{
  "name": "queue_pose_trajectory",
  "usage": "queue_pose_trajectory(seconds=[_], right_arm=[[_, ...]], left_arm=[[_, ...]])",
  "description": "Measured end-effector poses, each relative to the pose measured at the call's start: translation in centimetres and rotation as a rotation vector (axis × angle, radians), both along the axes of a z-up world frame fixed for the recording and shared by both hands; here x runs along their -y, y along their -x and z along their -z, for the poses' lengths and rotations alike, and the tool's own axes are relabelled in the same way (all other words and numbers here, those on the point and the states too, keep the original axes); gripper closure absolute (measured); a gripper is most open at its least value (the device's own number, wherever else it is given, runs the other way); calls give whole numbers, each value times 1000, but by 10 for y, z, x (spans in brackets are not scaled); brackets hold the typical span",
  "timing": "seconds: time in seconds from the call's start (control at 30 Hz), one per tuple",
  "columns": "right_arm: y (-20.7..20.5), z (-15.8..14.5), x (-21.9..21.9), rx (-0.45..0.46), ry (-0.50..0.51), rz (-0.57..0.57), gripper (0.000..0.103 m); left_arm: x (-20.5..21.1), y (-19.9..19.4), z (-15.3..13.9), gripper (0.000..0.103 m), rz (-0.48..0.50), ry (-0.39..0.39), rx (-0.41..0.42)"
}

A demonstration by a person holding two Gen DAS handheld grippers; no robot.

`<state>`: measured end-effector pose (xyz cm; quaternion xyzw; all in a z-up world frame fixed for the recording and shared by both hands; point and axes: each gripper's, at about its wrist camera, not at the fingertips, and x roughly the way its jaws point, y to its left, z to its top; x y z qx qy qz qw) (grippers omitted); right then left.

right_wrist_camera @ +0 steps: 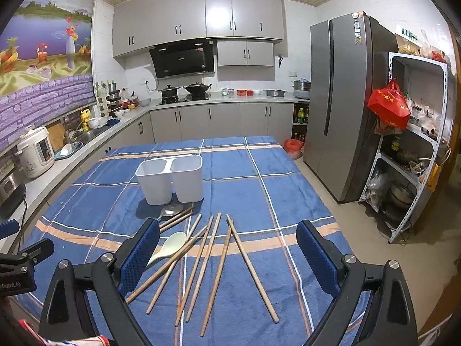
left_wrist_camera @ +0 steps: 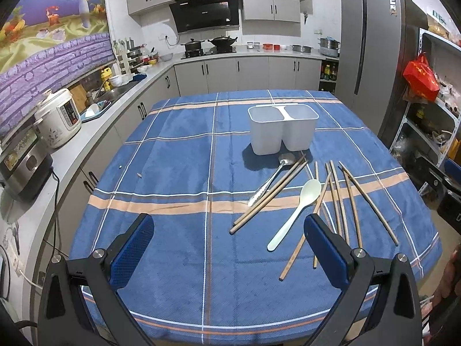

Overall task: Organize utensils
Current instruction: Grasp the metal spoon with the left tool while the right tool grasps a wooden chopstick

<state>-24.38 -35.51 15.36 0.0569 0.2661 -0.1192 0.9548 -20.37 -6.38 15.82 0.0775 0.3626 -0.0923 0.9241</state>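
Across a grey-cabinet kitchen, the worktop (left_wrist_camera: 173, 158) under its blue plaid cloth carries an empty white two-compartment holder (left_wrist_camera: 282, 129), set upright mid-cloth, probably to take the utensils. Just before it lie scattered chopsticks (right_wrist_camera: 213, 262), a metal spoon (left_wrist_camera: 273, 176) and a pale spoon (left_wrist_camera: 296, 210), unsorted. Left tool (left_wrist_camera: 227, 256) and right tool (right_wrist_camera: 227, 259) hover wide apart, holding nothing, seemingly poised for picking.

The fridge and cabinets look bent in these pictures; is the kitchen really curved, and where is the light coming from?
It is lens distortion: in the left wrist view the fridge bows inward, and black corners frame both views. In the right wrist view a bright glare patch sits on an upper cabinet, and the white holder casts a soft shadow toward the camera, so the light seems to be overhead.
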Motion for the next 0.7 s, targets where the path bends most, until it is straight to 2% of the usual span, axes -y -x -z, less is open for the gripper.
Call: queue_pose_trajectory(seconds=[0.2,0.4,0.5,0.7], right_arm=[[-4,9,11,-25,-3,20,5],[-14,28,27,-92,-28,45,5],[-22,38,32,-128,-37,45,5],[-44,59,38,-202,-49,5,5]], left_arm=[[1,-15,8,0,1,-7,-14],[-11,-46,16,0,-8,-22,-9],[-13,-65,22,0,11,-28,-36],[-3,-113,42,2,82,30,-141]])
